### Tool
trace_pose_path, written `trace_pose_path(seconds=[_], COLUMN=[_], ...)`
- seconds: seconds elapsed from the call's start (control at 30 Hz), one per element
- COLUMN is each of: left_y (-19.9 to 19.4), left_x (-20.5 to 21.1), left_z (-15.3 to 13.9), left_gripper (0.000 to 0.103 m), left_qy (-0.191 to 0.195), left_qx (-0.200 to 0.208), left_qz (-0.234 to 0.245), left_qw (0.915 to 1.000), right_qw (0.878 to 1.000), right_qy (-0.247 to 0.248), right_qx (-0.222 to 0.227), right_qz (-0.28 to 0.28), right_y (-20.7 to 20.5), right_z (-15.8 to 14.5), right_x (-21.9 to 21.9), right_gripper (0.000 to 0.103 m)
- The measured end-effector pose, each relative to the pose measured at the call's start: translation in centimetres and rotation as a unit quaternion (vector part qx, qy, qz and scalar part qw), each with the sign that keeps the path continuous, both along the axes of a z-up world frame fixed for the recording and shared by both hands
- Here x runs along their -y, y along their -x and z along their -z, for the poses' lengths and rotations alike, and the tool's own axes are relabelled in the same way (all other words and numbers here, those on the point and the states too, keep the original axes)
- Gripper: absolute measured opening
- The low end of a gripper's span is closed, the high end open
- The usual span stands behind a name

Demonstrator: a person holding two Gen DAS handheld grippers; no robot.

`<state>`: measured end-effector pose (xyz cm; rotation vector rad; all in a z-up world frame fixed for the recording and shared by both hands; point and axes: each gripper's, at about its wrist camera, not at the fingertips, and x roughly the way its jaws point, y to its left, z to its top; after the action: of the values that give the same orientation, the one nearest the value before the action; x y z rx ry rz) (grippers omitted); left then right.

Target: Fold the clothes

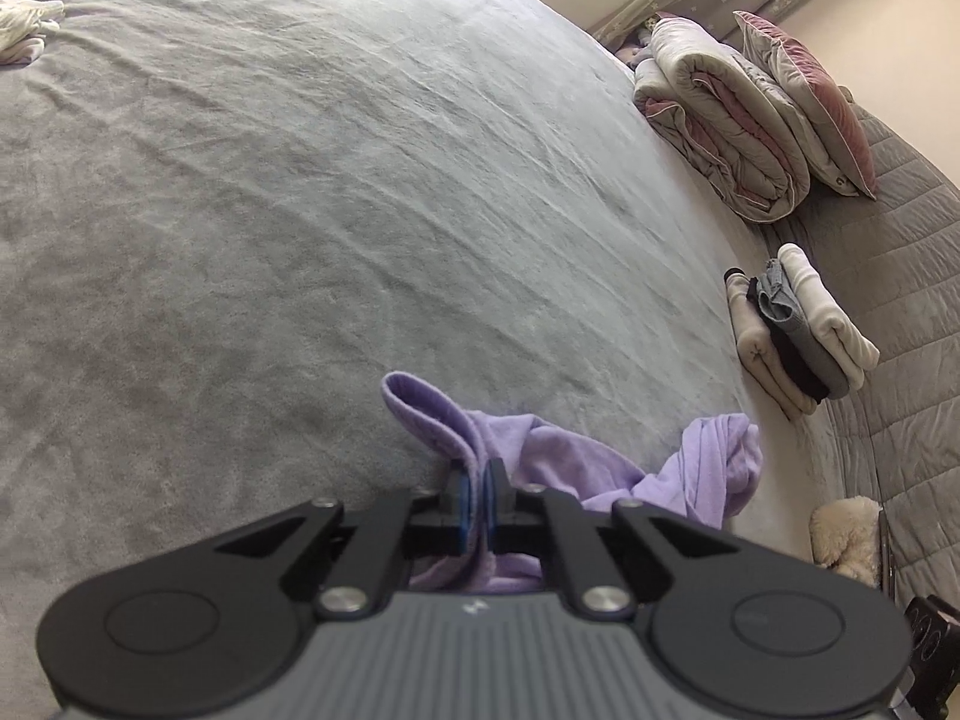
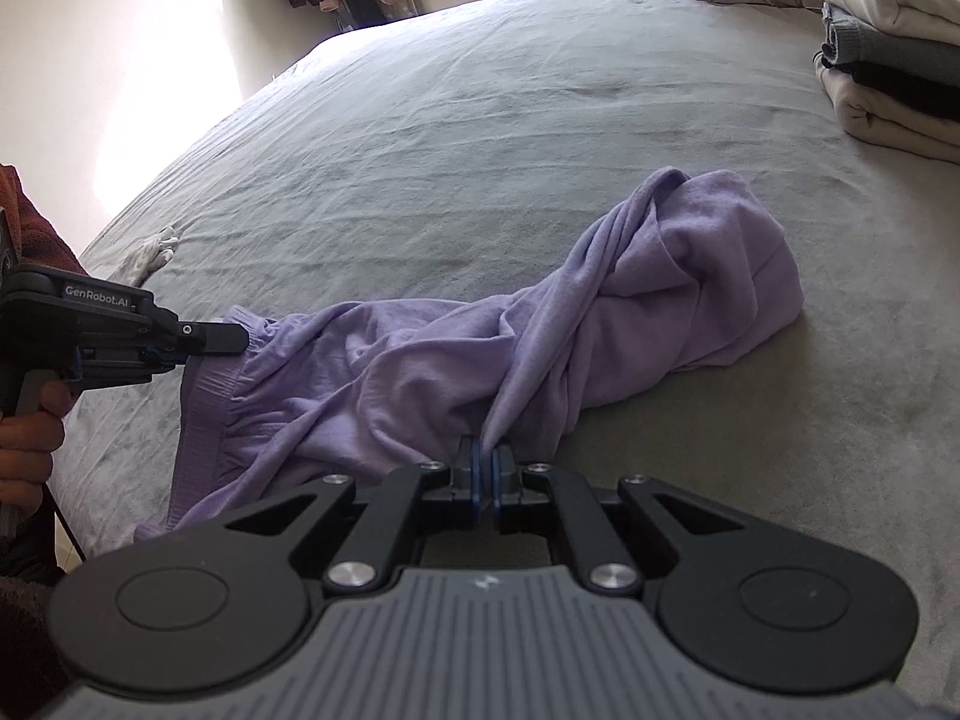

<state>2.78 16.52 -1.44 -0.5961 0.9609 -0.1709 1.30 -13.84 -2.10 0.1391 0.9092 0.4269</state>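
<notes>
A lilac garment (image 2: 600, 324) lies crumpled and twisted on the grey bed (image 2: 480, 120). My left gripper (image 1: 478, 474) is shut on its ribbed waistband (image 1: 432, 414); in the right wrist view that gripper (image 2: 240, 339) comes in from the left and pinches the same band. My right gripper (image 2: 487, 456) is shut on a fold of the lilac garment at its near edge. The far end of the garment (image 1: 714, 468) is bunched up toward the stack of clothes.
A stack of folded clothes (image 1: 798, 336) in cream, grey and black sits at the bed's side (image 2: 888, 54). A rolled duvet (image 1: 720, 126) and a pillow (image 1: 810, 102) lie beyond it. White clothes (image 1: 24, 24) lie at the far corner.
</notes>
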Motion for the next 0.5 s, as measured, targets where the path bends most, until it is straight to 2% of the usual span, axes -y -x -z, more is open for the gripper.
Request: trace_pose_path(seconds=[0.17,0.2,0.33,0.37,0.43,0.5], left_y=[0.5,0.6,0.6,0.6,0.5,0.3], left_x=[-0.9,-1.0,-0.5,-0.2,0.1,0.4], left_z=[-0.2,-0.2,-0.5,-0.6,-0.9,-1.1], left_gripper=[0.005,0.005,0.011,0.016,0.039,0.046], left_qy=[0.003,-0.001,-0.058,-0.077,-0.109,-0.137], left_qx=[0.006,0.007,0.006,0.006,0.01,0.014], left_qz=[-0.002,-0.002,-0.011,-0.015,-0.021,-0.025], left_qw=[1.0,1.0,0.9982,0.9969,0.9937,0.9901], right_qw=[1.0,1.0,1.0,1.0,0.999,0.998], right_qy=[0.002,-0.001,-0.019,-0.02,-0.027,-0.045], right_qx=[-0.014,-0.017,-0.018,-0.014,-0.005,0.014], right_qz=[-0.002,-0.003,-0.009,-0.009,-0.019,-0.05], right_y=[-0.3,-0.3,0.0,0.2,0.6,1.5], right_z=[-0.1,-0.2,-1.0,-1.3,-2.6,-4.6], right_x=[0.3,0.3,0.4,0.3,-0.3,-1.8], right_gripper=[0.007,0.011,0.013,0.013,0.014,0.015])
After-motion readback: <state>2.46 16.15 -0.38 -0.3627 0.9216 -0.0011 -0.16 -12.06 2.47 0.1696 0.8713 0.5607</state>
